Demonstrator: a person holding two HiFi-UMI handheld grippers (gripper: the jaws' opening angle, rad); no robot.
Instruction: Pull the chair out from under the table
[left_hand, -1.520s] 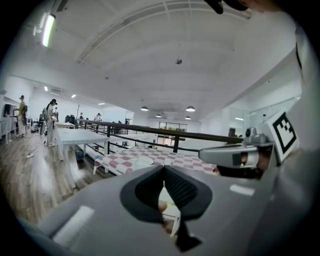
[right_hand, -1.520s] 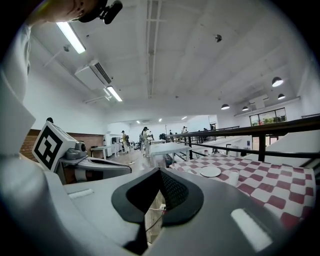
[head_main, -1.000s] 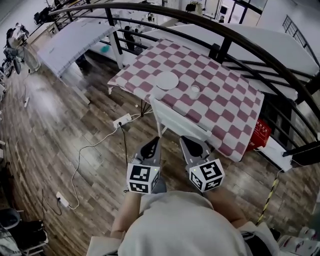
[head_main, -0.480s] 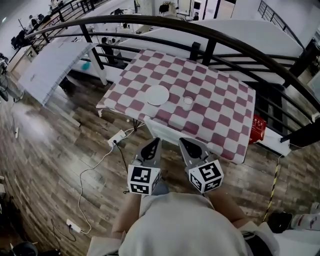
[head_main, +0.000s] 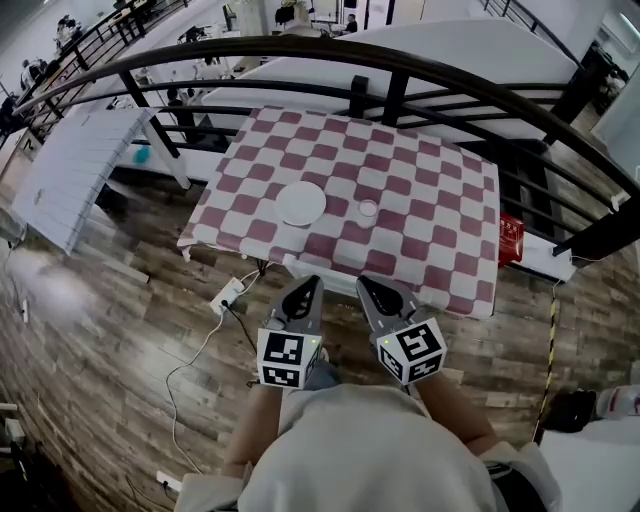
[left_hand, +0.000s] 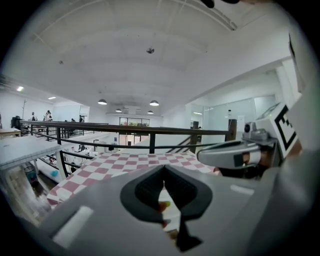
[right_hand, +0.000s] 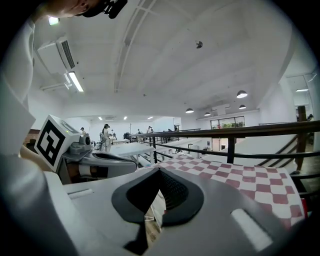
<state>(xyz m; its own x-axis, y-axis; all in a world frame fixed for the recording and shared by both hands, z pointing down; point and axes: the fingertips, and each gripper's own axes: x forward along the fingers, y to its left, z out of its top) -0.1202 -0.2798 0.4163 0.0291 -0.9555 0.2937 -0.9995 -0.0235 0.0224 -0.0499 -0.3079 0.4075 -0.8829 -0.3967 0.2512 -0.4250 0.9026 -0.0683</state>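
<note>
The table (head_main: 420, 230) wears a red-and-white checked cloth and stands against the black railing. Only the chair's (head_main: 335, 268) white top edge shows at the near side of the table, tucked under the cloth. My left gripper (head_main: 308, 284) and right gripper (head_main: 364, 283) are held side by side just short of that edge, both shut with nothing in them. In the left gripper view the shut jaws (left_hand: 164, 172) point over the checked cloth (left_hand: 125, 162), and the right gripper (left_hand: 235, 152) shows alongside. The right gripper view looks past its shut jaws (right_hand: 159, 172) at the same cloth (right_hand: 240, 180).
A white plate (head_main: 300, 203) and a small cup (head_main: 368, 209) sit on the table. A curved black railing (head_main: 400, 75) runs behind it. A power strip with a cable (head_main: 228, 295) lies on the wooden floor at the left. A red box (head_main: 510, 240) sits at the table's right.
The table and chair now sit squarer and closer in front of me, and less of the chair back shows. Both grippers stay shut and side by side, now near the chair's edge.
</note>
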